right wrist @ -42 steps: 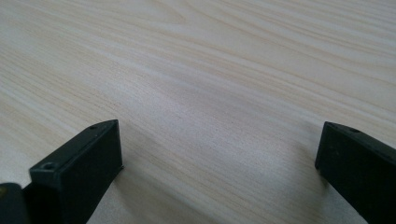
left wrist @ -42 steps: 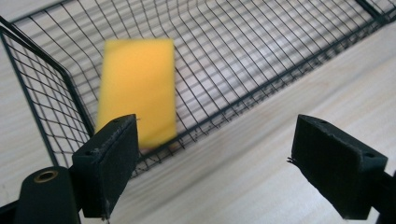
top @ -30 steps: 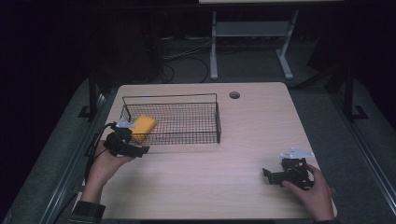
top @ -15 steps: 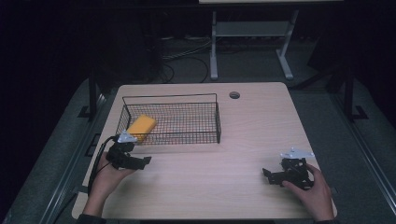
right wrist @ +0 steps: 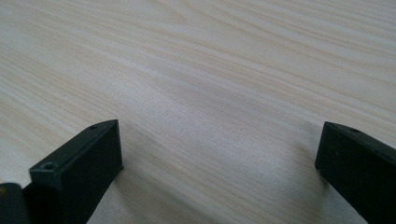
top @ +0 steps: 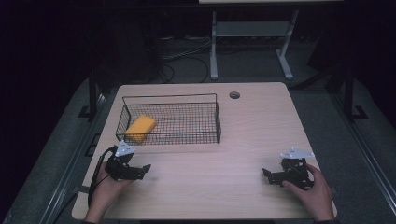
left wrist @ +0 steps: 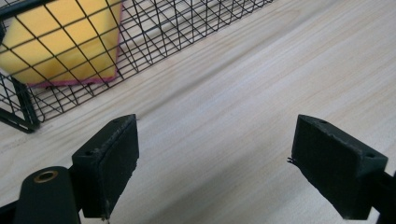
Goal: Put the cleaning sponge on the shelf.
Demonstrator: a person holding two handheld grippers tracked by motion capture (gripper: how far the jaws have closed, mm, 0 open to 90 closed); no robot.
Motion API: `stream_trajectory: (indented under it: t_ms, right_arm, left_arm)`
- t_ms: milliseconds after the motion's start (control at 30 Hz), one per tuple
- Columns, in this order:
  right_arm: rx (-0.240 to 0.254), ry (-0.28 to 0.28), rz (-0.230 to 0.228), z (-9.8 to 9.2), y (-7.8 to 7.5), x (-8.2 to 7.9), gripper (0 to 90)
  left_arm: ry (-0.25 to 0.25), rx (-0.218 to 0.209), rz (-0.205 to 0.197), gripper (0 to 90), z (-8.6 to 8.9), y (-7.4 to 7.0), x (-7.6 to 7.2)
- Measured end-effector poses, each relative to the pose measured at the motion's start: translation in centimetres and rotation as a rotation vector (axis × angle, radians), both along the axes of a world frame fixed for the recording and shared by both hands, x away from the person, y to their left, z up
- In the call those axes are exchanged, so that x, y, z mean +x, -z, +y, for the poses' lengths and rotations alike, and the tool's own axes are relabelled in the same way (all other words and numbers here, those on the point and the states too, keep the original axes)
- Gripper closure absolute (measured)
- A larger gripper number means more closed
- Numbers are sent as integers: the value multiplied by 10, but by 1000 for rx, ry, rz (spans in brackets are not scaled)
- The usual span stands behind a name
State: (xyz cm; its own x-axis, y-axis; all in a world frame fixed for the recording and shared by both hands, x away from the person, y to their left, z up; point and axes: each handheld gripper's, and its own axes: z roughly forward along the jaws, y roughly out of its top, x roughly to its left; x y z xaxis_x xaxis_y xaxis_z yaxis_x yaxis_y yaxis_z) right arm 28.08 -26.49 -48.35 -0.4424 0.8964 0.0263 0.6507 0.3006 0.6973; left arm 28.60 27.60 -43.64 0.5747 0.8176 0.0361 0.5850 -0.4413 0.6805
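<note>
The yellow sponge (top: 140, 128) is lying in the wire basket (top: 196, 136) (left end); both tools, left (top: 140, 171) and right (top: 270, 176), are gaping wide, empty, low in the frame.

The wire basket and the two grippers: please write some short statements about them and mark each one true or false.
1. The yellow sponge lies inside the wire basket. True.
2. The left gripper holds the sponge. False: its jaws stand open and empty over the table, in front of the basket.
3. The right gripper is open with nothing between its jaws. True.
4. The sponge sits at the basket's right end. False: it sits at the left end.
5. The basket stands on the floor. False: it stands on the wooden table.
</note>
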Motion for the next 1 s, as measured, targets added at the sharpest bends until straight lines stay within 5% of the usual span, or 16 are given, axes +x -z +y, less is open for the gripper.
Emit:
stream_trajectory:
  t_ms: [400,700,1000]
  right_arm:
    - [0,0,0,0,0,0,0]
    - [0,0,0,0,0,0,0]
    - [1,1,0,0,0,0,0]
  left_arm:
    - [7,1,-9,143,2,17,-13]
    - [-2,-9,24,136,6,32,-11]
    - [14,-56,-37,128,13,38,-13]
